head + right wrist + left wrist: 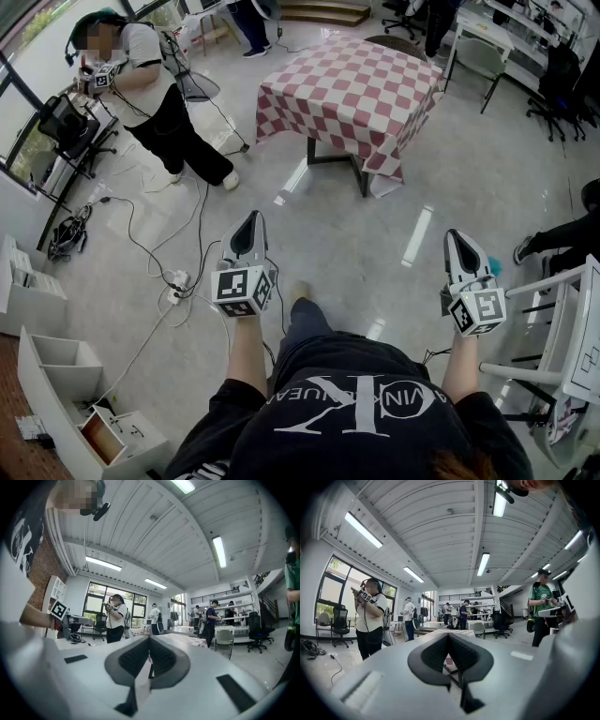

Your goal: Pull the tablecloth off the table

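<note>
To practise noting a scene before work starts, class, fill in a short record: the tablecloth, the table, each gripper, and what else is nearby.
tablecloth: red-and-white checked, spread over the table, hanging down its sides
table: only the dark legs show beneath the cloth
left gripper: shut, empty, level, well short of the cloth
right gripper: shut, empty, level, well short of the cloth
person: standing left of the table
floor clutter: cables and a power strip on the left

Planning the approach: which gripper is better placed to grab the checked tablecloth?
Right, narrowly: the right gripper sits nearer the closest hanging corner of the tablecloth than the left gripper. Both are shut, empty, short of the table.
</note>
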The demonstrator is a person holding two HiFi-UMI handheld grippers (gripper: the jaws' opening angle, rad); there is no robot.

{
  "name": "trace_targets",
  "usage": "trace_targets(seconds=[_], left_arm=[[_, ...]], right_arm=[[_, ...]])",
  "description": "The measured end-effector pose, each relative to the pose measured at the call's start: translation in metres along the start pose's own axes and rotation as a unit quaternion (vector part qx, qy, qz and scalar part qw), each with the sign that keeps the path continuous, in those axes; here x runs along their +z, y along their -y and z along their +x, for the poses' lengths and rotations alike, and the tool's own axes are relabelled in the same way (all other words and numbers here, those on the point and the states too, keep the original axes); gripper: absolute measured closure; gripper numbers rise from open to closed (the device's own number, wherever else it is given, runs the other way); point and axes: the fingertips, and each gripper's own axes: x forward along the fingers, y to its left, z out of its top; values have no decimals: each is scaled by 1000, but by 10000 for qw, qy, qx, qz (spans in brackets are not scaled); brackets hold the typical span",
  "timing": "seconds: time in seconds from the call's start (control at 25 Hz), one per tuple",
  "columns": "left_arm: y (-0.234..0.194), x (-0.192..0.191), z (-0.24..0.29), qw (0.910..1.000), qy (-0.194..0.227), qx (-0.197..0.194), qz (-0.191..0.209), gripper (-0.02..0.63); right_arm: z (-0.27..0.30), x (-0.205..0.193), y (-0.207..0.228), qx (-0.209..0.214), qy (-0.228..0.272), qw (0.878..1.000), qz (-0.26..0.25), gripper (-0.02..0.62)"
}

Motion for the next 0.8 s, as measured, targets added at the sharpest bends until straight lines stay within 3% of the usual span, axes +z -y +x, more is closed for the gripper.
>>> trace_targets(seconds=[0.8], left_arm=[[15, -15, 30, 9999, -142, -56, 53, 595]], right_arm=[[12, -13, 17, 102, -112, 9999, 45, 583]])
